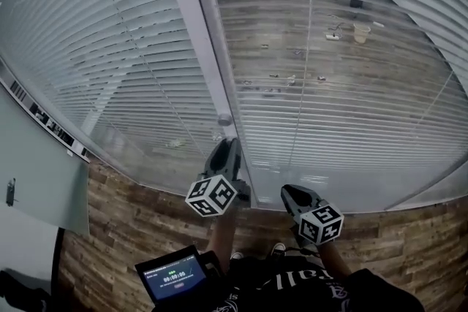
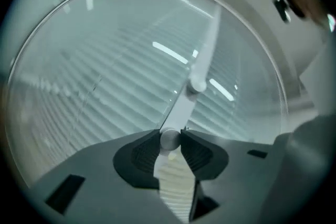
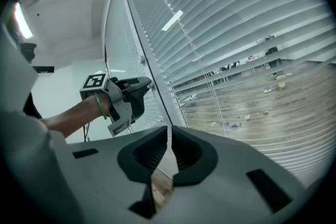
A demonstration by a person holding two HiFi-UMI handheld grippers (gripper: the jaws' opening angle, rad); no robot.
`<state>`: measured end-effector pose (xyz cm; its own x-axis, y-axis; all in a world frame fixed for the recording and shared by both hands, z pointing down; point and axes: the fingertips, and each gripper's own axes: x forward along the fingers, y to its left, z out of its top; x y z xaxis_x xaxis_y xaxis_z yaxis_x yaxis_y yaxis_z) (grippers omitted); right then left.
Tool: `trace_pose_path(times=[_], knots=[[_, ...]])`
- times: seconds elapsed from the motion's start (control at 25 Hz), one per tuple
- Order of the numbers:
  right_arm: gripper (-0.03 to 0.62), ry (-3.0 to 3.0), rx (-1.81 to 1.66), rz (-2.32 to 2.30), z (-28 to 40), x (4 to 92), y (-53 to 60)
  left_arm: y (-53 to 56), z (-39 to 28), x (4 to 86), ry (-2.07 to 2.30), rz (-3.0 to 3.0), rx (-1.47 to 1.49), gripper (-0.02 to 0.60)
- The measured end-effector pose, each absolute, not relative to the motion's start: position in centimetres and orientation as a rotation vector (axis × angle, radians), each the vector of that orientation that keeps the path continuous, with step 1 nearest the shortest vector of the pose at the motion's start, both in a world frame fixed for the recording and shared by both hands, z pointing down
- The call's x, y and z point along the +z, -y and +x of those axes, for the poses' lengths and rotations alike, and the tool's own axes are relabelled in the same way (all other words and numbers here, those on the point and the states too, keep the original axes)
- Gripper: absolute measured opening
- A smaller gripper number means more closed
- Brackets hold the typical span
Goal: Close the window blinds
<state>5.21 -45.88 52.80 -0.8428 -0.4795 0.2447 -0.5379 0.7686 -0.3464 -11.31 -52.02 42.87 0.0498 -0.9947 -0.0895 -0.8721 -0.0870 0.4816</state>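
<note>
At the window frame, the left gripper (image 2: 170,139) clamps the wand's (image 2: 202,60) lower end; the right gripper (image 3: 169,136) hangs nearby, jaws together and empty, facing the blinds (image 3: 247,23).

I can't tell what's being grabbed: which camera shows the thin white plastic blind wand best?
The left gripper view: the thin white plastic blind wand runs up mid-picture, its end clamped in the left gripper. The head view shows only a small rounded bit above that gripper; in the right gripper view I cannot pick it out.
</note>
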Motion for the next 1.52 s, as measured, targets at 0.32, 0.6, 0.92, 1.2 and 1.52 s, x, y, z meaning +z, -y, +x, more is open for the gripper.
trace_pose_path(times=[0.32, 0.6, 0.92, 1.2, 1.52], knots=[[0.039, 2.825, 0.634, 0.765, 5.1, 53.2, 45.5, 51.8, -10.9, 42.9, 1.618, 1.866, -0.944, 0.127], [0.038, 2.822, 0.639, 0.742, 4.8, 53.6, 45.1, 50.5, -10.6, 44.0, 2.373, 2.330, 0.825, 0.173], [0.040, 2.813, 0.650, 0.759, 4.3, 53.7, 45.3, 52.5, -9.7, 44.7, 2.281, 2.458, 1.494, 0.129], [0.040, 2.794, 0.676, 0.811, 6.0, 53.2, 45.5, 51.9, -10.5, 42.5, 1.835, 1.968, -0.677, 0.126], [0.039, 2.793, 0.677, 0.805, 6.1, 54.1, 45.6, 51.4, -10.2, 42.8, 2.063, 2.169, -0.253, 0.148]])
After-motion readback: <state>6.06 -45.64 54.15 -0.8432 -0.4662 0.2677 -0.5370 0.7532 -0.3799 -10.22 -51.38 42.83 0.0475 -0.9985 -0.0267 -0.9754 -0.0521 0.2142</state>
